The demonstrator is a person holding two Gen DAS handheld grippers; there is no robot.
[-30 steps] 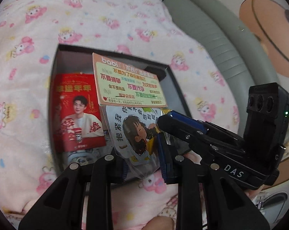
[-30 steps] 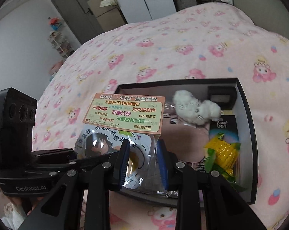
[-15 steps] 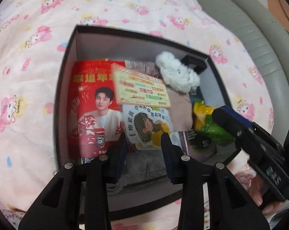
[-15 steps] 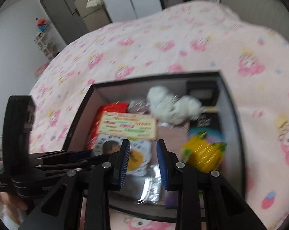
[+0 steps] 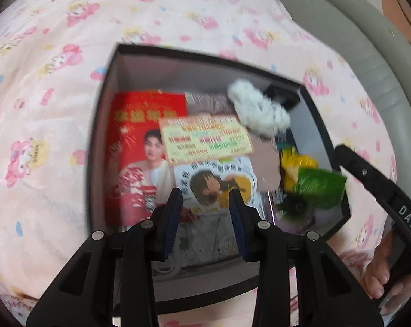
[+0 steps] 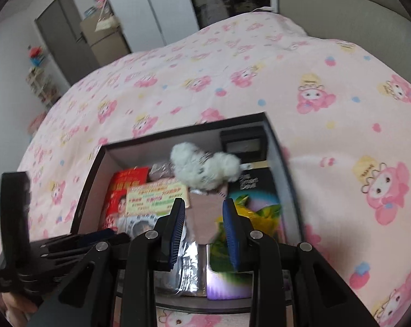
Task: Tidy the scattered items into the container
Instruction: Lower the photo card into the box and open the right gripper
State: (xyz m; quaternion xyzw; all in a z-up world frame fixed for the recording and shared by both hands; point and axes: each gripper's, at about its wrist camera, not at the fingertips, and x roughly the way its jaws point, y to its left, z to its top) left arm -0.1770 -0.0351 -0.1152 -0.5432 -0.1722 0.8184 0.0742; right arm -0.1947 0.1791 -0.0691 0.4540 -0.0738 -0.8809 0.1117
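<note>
A black box (image 5: 102, 114) sits on the pink blanket. Inside lie a sticker pack with an orange header card (image 5: 205, 141), a red photo card (image 5: 134, 147), a white fluffy toy (image 5: 260, 111), a yellow and green corn toy (image 5: 309, 174) and a small black case (image 5: 281, 96). My left gripper (image 5: 205, 207) hovers over the box's near side, open, with nothing between its fingers. In the right wrist view my right gripper (image 6: 202, 226) is also open and empty above the box (image 6: 88, 179). The sticker pack (image 6: 153, 199) and fluffy toy (image 6: 202, 169) lie below and beyond it.
The cartoon-print blanket (image 5: 42, 81) covers the bed all around the box. A grey padded headboard (image 5: 355, 41) runs along the right. A hand (image 5: 379, 272) holds the other gripper at the lower right. Cabinets and a door (image 6: 69, 41) stand across the room.
The sticker pack was held up between my left fingers over the box's near edge. It now lies flat inside the box, and the left jaws have parted. Both grippers have drawn back.
</note>
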